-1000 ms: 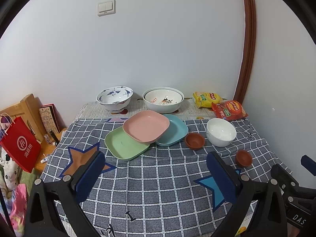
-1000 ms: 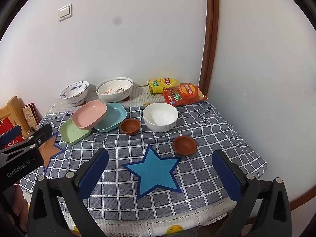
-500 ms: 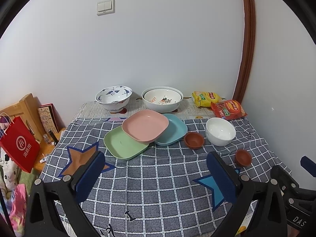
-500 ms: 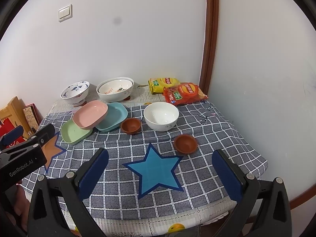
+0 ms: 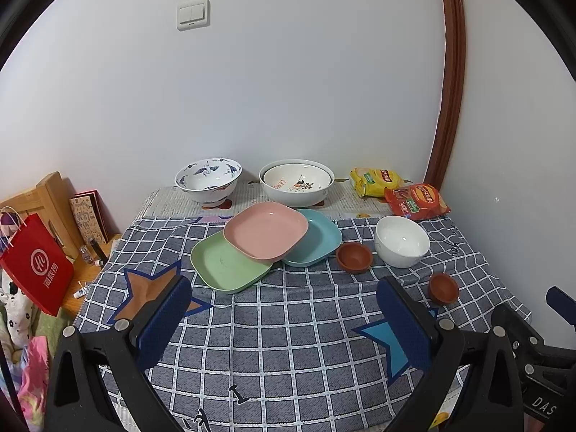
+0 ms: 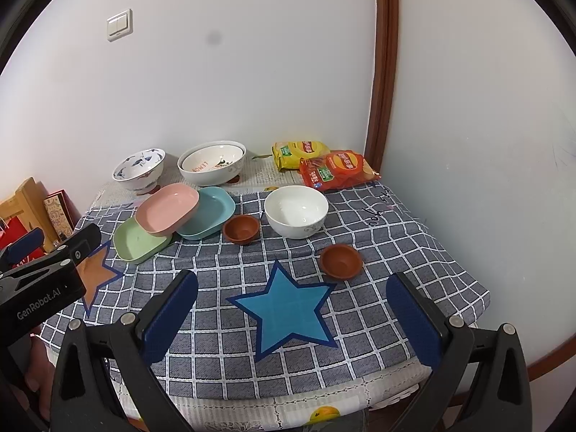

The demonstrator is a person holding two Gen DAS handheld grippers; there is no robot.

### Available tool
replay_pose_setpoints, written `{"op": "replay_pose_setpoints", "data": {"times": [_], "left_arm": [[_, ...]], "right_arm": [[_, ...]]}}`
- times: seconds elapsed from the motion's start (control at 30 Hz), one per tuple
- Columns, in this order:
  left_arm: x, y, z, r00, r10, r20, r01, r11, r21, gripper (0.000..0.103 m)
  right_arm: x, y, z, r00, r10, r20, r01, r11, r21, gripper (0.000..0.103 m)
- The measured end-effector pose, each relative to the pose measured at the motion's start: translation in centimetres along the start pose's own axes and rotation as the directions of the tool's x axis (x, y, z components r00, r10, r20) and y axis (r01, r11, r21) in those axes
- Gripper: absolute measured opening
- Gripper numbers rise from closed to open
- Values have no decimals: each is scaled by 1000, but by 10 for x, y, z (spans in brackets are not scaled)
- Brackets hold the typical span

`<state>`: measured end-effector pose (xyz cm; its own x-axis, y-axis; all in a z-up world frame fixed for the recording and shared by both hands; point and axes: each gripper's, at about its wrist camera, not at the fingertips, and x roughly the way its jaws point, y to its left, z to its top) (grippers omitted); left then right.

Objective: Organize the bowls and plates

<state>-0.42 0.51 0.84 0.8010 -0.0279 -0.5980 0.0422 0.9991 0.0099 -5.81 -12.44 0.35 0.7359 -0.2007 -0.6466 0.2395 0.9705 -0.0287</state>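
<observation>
A pink plate [image 5: 265, 231] lies tilted across a green plate [image 5: 226, 265] and a teal plate [image 5: 316, 243] mid-table; they also show in the right wrist view: pink [image 6: 167, 208], green [image 6: 138, 239], teal [image 6: 208, 212]. A white bowl [image 5: 401, 240] [image 6: 296, 210] stands to their right with two small brown bowls [image 5: 354, 257] [image 5: 443, 288] near it. A blue-patterned bowl [image 5: 208, 180] and a large white bowl [image 5: 296, 183] stand at the back. My left gripper [image 5: 284, 320] and right gripper [image 6: 293, 313] are both open and empty over the table's front.
Yellow [image 5: 376, 181] and red [image 5: 417, 201] snack bags lie at the back right corner. A red paper bag [image 5: 36, 262] and wooden rack [image 5: 43, 198] stand left of the checked tablecloth [image 5: 288, 342]. Walls close the back and right.
Both views have shifted slightly; the dishes sit a little higher in the left wrist view. Nothing on the table has moved and both grippers stay open.
</observation>
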Motion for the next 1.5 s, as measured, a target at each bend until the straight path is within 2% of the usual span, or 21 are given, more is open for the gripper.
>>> {"op": "replay_pose_setpoints", "data": {"times": [1.07, 1.5], "left_arm": [[1, -4, 1, 1000, -9, -1, 9, 1000, 27, 103], [37, 4, 7, 999, 9, -41, -8, 1000, 26, 103]], "right_arm": [[2, 1, 5, 1000, 9, 4, -9, 1000, 8, 103], [31, 11, 14, 999, -5, -32, 4, 1000, -21, 103]]}}
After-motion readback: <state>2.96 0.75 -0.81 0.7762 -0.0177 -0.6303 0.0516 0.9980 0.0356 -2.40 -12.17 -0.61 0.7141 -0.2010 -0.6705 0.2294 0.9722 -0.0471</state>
